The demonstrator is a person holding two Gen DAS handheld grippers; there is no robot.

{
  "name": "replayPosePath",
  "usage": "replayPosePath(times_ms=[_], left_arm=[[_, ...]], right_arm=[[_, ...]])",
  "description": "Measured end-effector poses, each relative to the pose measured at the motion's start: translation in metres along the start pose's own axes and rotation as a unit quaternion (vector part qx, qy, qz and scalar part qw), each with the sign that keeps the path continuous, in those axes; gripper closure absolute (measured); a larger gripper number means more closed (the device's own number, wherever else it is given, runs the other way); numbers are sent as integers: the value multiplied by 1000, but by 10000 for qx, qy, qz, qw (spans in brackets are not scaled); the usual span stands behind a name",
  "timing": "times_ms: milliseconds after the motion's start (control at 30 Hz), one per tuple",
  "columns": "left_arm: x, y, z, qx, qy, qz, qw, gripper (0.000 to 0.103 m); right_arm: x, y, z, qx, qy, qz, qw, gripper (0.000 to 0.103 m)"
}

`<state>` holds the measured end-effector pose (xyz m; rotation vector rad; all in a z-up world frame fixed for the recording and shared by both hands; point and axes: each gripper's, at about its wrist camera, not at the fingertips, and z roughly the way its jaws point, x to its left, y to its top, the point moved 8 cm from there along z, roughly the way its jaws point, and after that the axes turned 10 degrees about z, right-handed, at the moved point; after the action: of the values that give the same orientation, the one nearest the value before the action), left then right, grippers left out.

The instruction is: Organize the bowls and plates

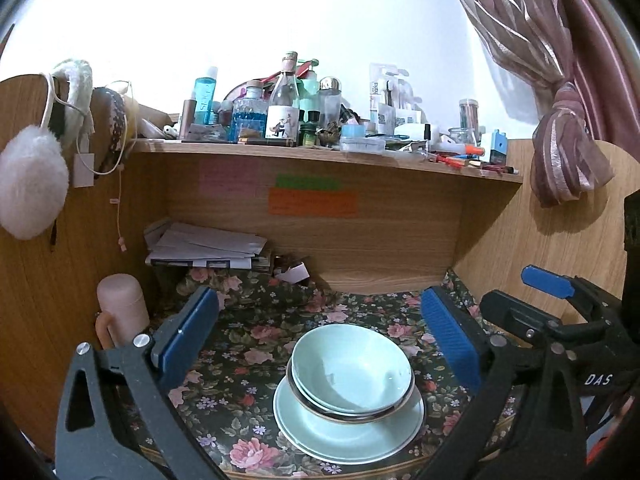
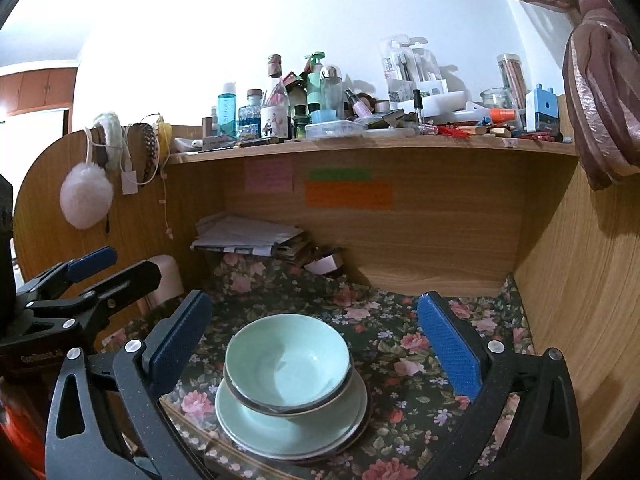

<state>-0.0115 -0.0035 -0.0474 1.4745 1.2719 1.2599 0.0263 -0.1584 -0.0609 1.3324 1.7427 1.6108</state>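
Left gripper point(image 1: 320, 336): blue pads spread wide, gripping nothing. Right gripper point(image 2: 314, 344): likewise wide apart, empty. Lower centre of both frames, below and between the pads but touching neither: two nested mint-green bowls point(image 1: 352, 372) stacked on mint-green plates point(image 1: 348, 436), resting on the floral tablecloth point(image 1: 248, 344). Left of centre, against the wooden back panel: a pile of papers point(image 1: 208, 246). Across the upper middle: a shelf point(image 1: 320, 156) crowded with bottles and jars.
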Motion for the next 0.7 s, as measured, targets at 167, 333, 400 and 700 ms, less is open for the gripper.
replayPosePath(times_ms=[167,333,400,700], left_arm=[[0,0,0,-15,-47,-2,10000,0],[-1,0,1,-3,-75,9,10000,0],[-1,-1,2,6,-85,23,10000,0],[-2,-1,4,37,-91,30,9999,0]], right_arm=[[1,2,-2,-53,-26,-4,10000,0],[1,1,-2,-37,13,67,10000,0],[0,1,-1,-10,20,72,10000,0],[-1,1,0,-9,20,103,9999,0]])
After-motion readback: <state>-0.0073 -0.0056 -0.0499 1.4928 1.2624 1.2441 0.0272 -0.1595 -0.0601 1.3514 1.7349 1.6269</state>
